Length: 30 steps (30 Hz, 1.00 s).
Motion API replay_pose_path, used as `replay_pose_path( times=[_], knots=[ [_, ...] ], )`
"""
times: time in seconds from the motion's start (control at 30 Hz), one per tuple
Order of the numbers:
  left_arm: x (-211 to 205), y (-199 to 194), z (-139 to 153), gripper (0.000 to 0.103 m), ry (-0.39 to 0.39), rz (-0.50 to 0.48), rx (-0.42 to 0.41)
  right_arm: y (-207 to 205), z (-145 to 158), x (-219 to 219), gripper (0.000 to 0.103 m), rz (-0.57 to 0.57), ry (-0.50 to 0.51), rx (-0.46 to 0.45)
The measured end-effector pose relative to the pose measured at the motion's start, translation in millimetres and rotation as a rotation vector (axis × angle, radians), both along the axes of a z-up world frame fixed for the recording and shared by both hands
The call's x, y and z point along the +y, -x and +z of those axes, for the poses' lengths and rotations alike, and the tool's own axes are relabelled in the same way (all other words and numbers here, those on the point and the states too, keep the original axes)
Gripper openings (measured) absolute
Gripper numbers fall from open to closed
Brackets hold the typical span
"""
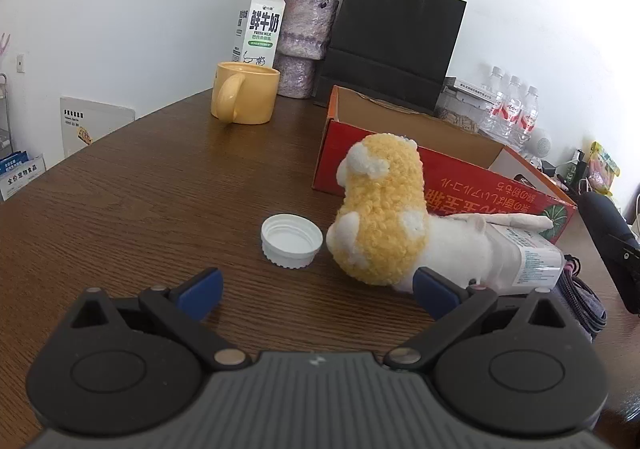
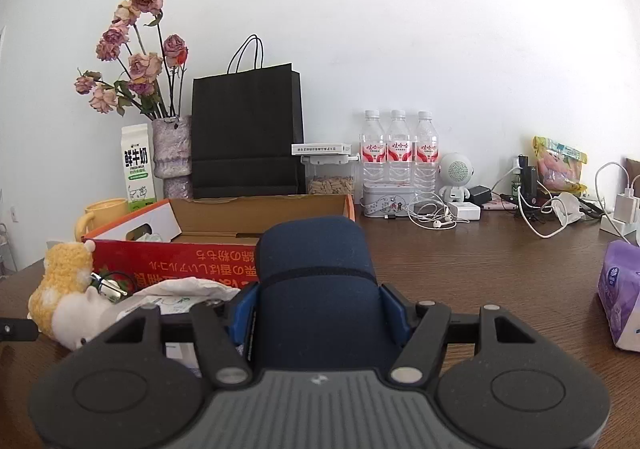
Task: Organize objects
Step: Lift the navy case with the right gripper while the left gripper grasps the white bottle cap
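Note:
My right gripper (image 2: 320, 309) is shut on a navy folded umbrella (image 2: 316, 261), its blue pads pressing on both sides. The umbrella is held above the table in front of the open red cardboard box (image 2: 180, 261). It also shows at the right edge of the left wrist view as the umbrella (image 1: 604, 225). My left gripper (image 1: 316, 281) stands open low over the table with nothing between its fingers. Just ahead of it lie a white screw cap (image 1: 292, 241) and a yellow and white plush toy (image 1: 380, 217). The toy rests against a white bottle (image 1: 532, 257) lying on its side.
A yellow mug (image 1: 248, 97), a milk carton (image 1: 260, 29), a vase of dried roses (image 1: 304, 29) and a black paper bag (image 1: 396, 37) stand at the back. Water bottles (image 2: 398, 145), earphones, chargers and cables crowd the back right. A purple tissue pack (image 2: 620, 301) lies far right.

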<state>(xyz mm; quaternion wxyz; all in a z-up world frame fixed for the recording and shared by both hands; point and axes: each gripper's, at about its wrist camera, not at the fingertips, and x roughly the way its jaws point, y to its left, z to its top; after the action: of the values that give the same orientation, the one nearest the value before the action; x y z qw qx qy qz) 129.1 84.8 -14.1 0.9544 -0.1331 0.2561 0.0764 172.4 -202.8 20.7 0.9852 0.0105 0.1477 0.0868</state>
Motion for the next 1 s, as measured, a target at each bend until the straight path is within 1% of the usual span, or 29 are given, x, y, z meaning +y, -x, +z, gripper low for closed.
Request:
replay_pose_path(
  times=[0.17, 0.23, 0.33, 0.47, 0.53, 0.6, 0.67, 0.83, 0.93, 1.0],
  knots=[
    [10.8, 0.8, 1.2, 0.103, -0.051, 0.039, 0.028, -0.8, -0.4, -3.6, 0.063, 0.0, -0.017, 0.012],
    [14.8, -4.4, 0.9, 0.103, -0.074, 0.049, 0.062, -0.9, -0.6, -3.8, 0.063, -0.002, -0.02, 0.013],
    [17.1, -14.9, -0.7, 0.103, -0.09, 0.027, 0.116, 0.1, -1.0, -4.7, 0.063, -0.011, -0.021, 0.009],
    [9.3, -27.1, -1.5, 0.103, -0.166, -0.006, 0.17, -0.2, -1.6, -6.1, 0.063, -0.014, -0.027, 0.013],
    [6.9, -32.8, -1.3, 0.103, -0.207, -0.007, 0.187, -0.2, -1.7, -6.7, 0.063, -0.017, -0.029, 0.014],
    [6.4, -38.1, 0.6, 0.103, -0.27, 0.025, 0.202, 0.1, -1.8, -6.6, 0.063, -0.018, -0.032, 0.016],
    [9.2, -43.7, 2.1, 0.103, -0.302, 0.035, 0.212, 0.3, -2.0, -7.3, 0.063, -0.02, -0.035, 0.018],
    [20.1, -51.5, -0.4, 0.103, -0.279, -0.047, 0.187, -0.5, -2.4, -8.7, 0.063, -0.027, -0.046, 0.025],
    [30.8, -57.4, -3.4, 0.103, -0.206, -0.082, 0.186, -1.0, -2.5, -9.5, 0.063, -0.032, -0.05, 0.028],
    [35.1, -61.6, -4.3, 0.103, -0.195, -0.089, 0.186, -1.1, -2.9, -9.8, 0.063, -0.033, -0.051, 0.029]
  ],
)
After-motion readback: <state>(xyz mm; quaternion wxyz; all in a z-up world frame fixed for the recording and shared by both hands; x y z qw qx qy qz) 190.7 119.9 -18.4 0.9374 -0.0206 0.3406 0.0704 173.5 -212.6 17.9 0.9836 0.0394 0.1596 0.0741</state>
